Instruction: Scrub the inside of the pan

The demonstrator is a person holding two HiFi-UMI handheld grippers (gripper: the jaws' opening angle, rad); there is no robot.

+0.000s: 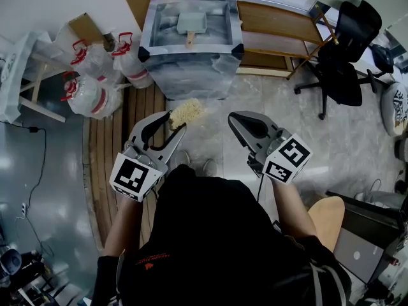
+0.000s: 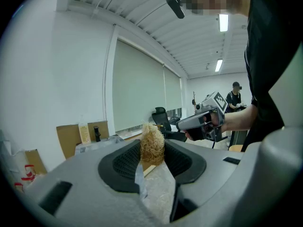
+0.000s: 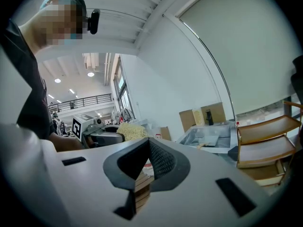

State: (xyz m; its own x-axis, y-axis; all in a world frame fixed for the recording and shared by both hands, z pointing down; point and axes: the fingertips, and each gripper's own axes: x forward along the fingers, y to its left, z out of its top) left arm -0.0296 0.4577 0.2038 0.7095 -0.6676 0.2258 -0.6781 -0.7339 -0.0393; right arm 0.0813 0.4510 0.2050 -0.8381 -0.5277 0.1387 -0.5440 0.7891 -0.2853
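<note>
Left gripper (image 1: 172, 125): pinching a straw-coloured scrubber (image 1: 187, 112).
Right gripper (image 1: 236, 120): jaws pressed together, nothing between them.
Pan (image 1: 190, 21): inside the plastic-wrapped tub (image 1: 191, 69), straight ahead and well apart; its handle points toward the person.
Nearer arm: left, marginally, by judgement.

A black swivel office chair (image 1: 341, 75) stands far right beside a two-tier wooden shelf rack (image 1: 280, 21); clear plastic bags with red handles (image 1: 92, 94) cluster far left near a brown cardboard box (image 1: 86, 25).

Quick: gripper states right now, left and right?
Left gripper: shut on the fibrous scrubber.
Right gripper: shut, nothing between its jaws.
</note>
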